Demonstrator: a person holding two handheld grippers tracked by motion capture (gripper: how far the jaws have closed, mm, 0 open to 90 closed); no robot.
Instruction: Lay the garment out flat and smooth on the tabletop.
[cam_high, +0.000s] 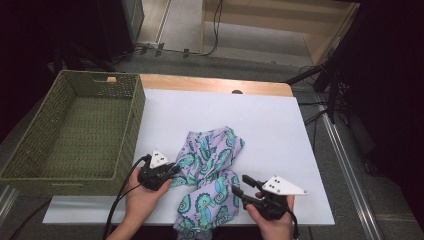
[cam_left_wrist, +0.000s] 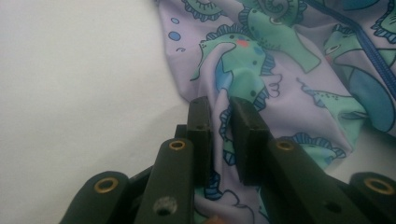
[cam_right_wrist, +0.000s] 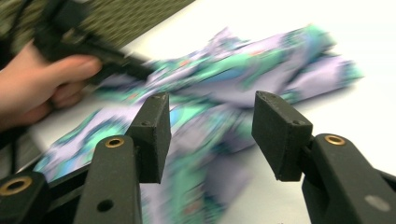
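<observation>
A lilac garment printed with teal seahorses (cam_high: 210, 175) lies crumpled at the lower centre of the high view, on the white surface (cam_high: 280, 130), its lower end trailing over the near edge. The left tool (cam_high: 172, 170), at the garment's left margin, has its jaws pressed together on a fold of the fabric, as the left gripper view confirms (cam_left_wrist: 219, 135). The right tool (cam_high: 240, 185), at lower right of centre, stands with jaws spread and nothing between them; in the right gripper view the cloth lies blurred beyond its pads (cam_right_wrist: 275, 135). A green woven basket (cam_high: 30, 150) occupies the left of the frame, apparently empty.

Risks, as judged: the left pinch takes only a thin fold near the edge, so a pull could slip the smooth cloth free. The overhanging end may drag the garment off the surface. A hasty closure of the right tool could gather several layers, or none, leaving the garment bunched.

No brand, label or legible writing is visible; the print is pictorial only.
</observation>
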